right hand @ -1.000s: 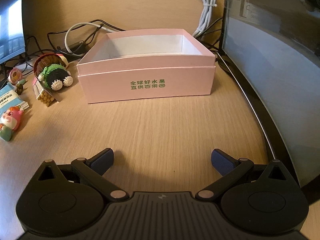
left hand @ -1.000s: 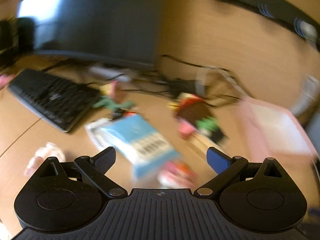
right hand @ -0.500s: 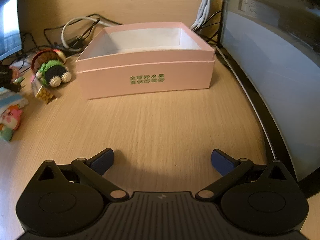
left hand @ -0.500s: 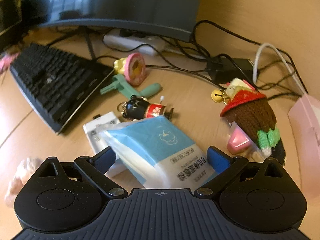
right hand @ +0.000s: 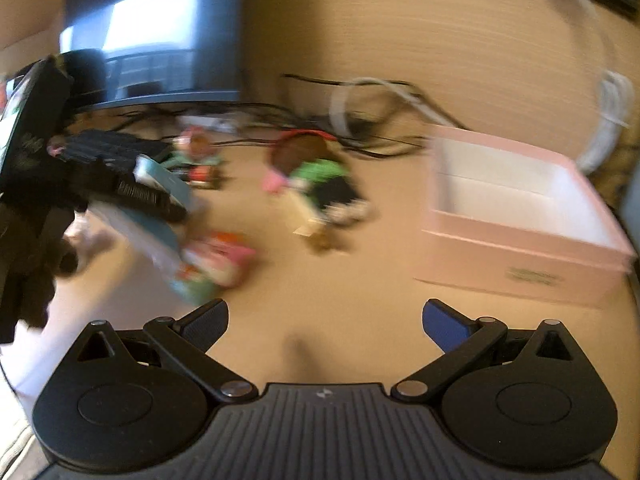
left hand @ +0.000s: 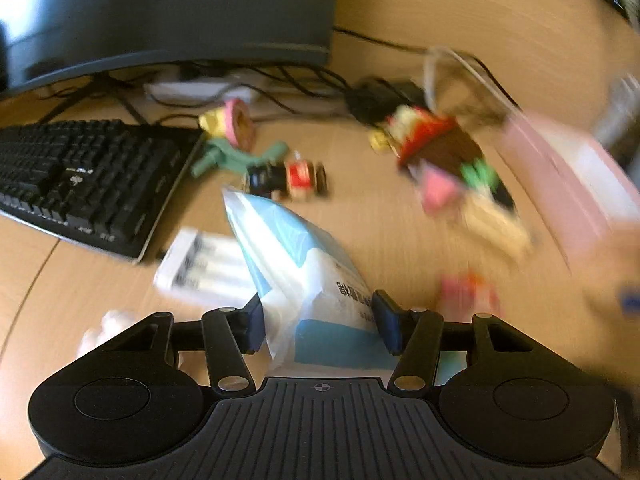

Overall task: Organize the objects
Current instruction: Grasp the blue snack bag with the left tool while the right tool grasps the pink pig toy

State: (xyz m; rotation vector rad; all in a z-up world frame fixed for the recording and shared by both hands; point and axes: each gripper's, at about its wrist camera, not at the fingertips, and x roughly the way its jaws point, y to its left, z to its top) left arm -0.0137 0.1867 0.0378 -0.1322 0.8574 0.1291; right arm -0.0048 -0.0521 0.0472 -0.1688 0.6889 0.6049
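Observation:
My left gripper (left hand: 320, 320) is shut on a blue and white tissue pack (left hand: 304, 268) and holds it tilted above the desk. The right wrist view shows that gripper (right hand: 132, 192) from the side with the pack (right hand: 160, 184). My right gripper (right hand: 325, 320) is open and empty above bare desk. An open pink box (right hand: 516, 216) stands to its right; it also shows in the left wrist view (left hand: 576, 184). A knitted doll (left hand: 452, 160) (right hand: 316, 172) and a pink toy (right hand: 216, 260) (left hand: 468, 292) lie on the desk.
A black keyboard (left hand: 80, 176) lies left. A monitor (left hand: 160, 12) stands behind. A white battery case (left hand: 200, 268), a small black and red figure (left hand: 288, 178), a green and pink toy (left hand: 236, 140) and several cables (right hand: 372, 92) lie around. Both views are blurred.
My left gripper closed on the tissue pack and lifted it. My right gripper swung left, so the pink box moved to the right of its view.

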